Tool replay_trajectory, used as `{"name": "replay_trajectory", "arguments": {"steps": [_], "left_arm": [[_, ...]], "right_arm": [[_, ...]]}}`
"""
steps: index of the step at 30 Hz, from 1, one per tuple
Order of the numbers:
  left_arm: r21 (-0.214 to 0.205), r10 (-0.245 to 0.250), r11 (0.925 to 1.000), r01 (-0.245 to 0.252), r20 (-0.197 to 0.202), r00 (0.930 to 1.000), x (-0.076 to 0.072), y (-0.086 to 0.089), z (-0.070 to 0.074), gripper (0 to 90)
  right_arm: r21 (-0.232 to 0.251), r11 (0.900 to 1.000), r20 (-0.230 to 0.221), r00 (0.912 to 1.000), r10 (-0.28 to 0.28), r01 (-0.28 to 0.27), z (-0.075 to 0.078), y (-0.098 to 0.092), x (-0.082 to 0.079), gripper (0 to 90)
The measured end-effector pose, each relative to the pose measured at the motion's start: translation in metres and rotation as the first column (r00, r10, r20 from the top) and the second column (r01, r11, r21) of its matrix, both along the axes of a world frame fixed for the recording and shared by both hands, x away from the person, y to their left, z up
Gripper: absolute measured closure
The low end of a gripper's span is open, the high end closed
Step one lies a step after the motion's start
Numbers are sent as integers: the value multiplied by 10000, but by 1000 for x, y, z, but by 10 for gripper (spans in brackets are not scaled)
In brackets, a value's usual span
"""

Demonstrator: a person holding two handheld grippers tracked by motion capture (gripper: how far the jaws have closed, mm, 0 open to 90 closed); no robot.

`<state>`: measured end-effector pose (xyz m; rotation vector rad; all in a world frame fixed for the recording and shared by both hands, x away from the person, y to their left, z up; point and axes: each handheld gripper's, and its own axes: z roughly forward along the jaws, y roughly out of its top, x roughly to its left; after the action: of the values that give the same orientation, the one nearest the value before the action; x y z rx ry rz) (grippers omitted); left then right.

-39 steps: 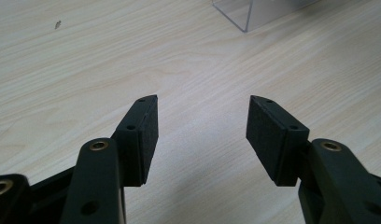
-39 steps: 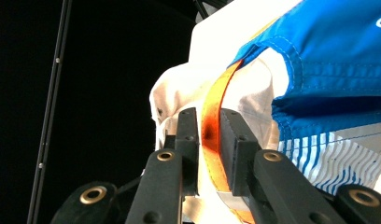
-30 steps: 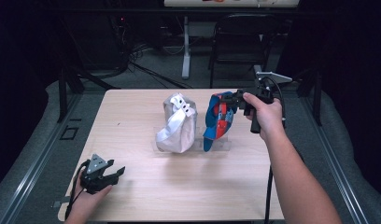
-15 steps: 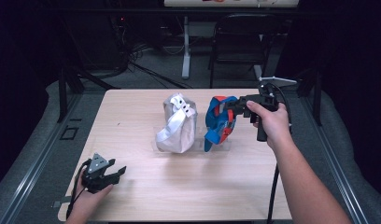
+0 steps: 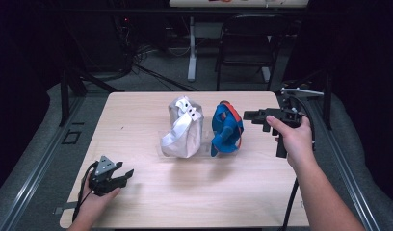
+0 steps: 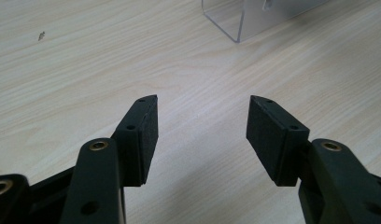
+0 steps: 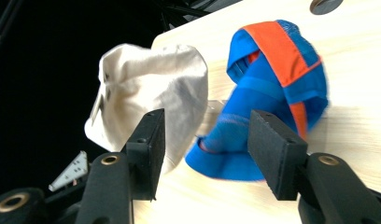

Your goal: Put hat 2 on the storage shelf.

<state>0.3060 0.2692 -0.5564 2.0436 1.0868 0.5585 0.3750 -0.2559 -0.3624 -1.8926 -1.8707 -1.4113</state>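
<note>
A blue and orange cap (image 5: 227, 129) stands on a clear stand (image 5: 204, 149) at mid-table, beside a white cap (image 5: 182, 127). My right gripper (image 5: 250, 115) hovers just right of the blue cap and points at it. Its jaws have just been opening and stand wide, with nothing between the pads. In the right gripper view the right gripper (image 7: 205, 116) looks at the blue cap (image 7: 272, 70) and the white cap (image 7: 151, 79) beyond its tips. My left gripper (image 5: 122, 175) rests open near the table's front left. In the left gripper view the left gripper (image 6: 202, 126) faces bare wood.
The wooden table (image 5: 137, 110) has dark floor and cables around it, and a chair (image 5: 247, 43) behind. A corner of the clear stand (image 6: 235, 18) shows ahead of the left jaws. A cable trails from the right hand off the front edge.
The right gripper has drawn back to the right, away from the blue cap, and its jaws have spread. The cap stays on the stand. The left hand has not moved.
</note>
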Motion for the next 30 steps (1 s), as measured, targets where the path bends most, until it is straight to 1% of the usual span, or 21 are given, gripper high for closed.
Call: {"name": "replay_trajectory", "arguments": {"steps": [2, 3, 4, 5, 6, 7, 9, 12, 14, 16, 18, 19, 20, 21, 22, 23, 24, 25, 26, 27, 30], "left_arm": [[24, -37, 10000, 37, 39, 10000, 1, 0, 0, 443], [24, -37, 10000, 37, 39, 10000, 1, 0, 0, 443], [16, -34, 10000, 34, 50, 10000, 1, 0, 0, 443], [22, -36, 10000, 36, 36, 10000, 1, 0, 0, 443], [22, -36, 10000, 36, 36, 10000, 1, 0, 0, 443], [-26, 11, 10000, -11, 22, 10000, 1, 0, 0, 443], [-50, 21, 10000, -21, -9, 10000, 1, 0, 0, 443], [-31, 14, 10000, -14, -84, 10000, 1, 1, 0, 443], [-28, 43, 10000, -44, -82, 10000, 1, 1, -1, 443], [-21, 55, 10000, -55, -84, 9999, 1, 1, -1, 443], [-35, 68, 10000, -68, -25, 10000, 0, 1, -1, 443], [-35, 68, 10000, -68, -25, 10000, 0, 1, -1, 443], [-41, 78, 10000, -78, -30, 10000, 0, 2, -1, 443], [-37, 116, 9999, -116, -51, 9999, 0, 2, -1, 443], [-54, 107, 9999, -108, -89, 9999, -1, 3, -1, 443], [-88, 127, 9999, -128, -41, 9999, -1, 3, -1, 443], [-88, 127, 9999, -128, -41, 9999, -1, 3, -1, 443], [-117, 165, 9998, -165, -61, 9998, -1, 3, -1, 443], [-51, 123, 9999, -123, -83, 9999, -1, 4, -1, 443], [-112, 157, 9998, -158, -101, 9998, -2, 4, -2, 443], [-123, 153, 9998, -154, -113, 9998, -2, 4, -2, 443]], "right_arm": [[-276, 9996, 215, 9997, 104, -98, -1, -2, -7, 465], [-276, 9996, 215, 9997, 104, -98, -1, -2, -7, 465], [-395, 9992, 361, 9993, 72, -57, -2, -2, -11, 465], [-634, 9980, 647, 9979, 50, -9, -4, -3, -19, 465], [-634, 9980, 647, 9979, 50, -9, -4, -3, -19, 465], [-823, 9966, 857, 9963, 52, 19, -7, -5, -27, 466], [-1021, 9948, 1041, 9945, 78, 29, -13, -7, -34, 466], [-1650, 9862, 1193, 9928, 95, 104, -22, -10, -43, 480], [-1933, 9810, 1318, 9912, 83, 175, -28, -12, -49, 498], [-2005, 9795, 1466, 9891, 113, 185, -35, -13, -56, 499], [-2086, 9774, 1834, 9830, 39, 351, -42, -12, -63, 501], [-2086, 9774, 1834, 9830, 39, 351, -42, -12, -63, 501], [-2409, 9670, 2417, 9701, -231, 830, -50, -11, -72, 491], [-2567, 9607, 2740, 9612, -322, 1054, -54, -10, -77, 493], [-2604, 9576, 2988, 9534, -413, 1231, -59, -9, -81, 493], [-2619, 9568, 3101, 9498, -407, 1265, -64, -9, -85, 493], [-2619, 9568, 3101, 9498, -407, 1265, -64, -9, -85, 493], [-2625, 9568, 3014, 9526, -416, 1248, -75, -7, -91, 499], [-2571, 9599, 2836, 9583, -357, 1119, -81, -6, -94, 506], [-2596, 9605, 2677, 9631, -279, 1000, -87, -6, -95, 505], [-2884, 9519, 2557, 9664, -271, 1030, -107, -6, -99, 511]]}}
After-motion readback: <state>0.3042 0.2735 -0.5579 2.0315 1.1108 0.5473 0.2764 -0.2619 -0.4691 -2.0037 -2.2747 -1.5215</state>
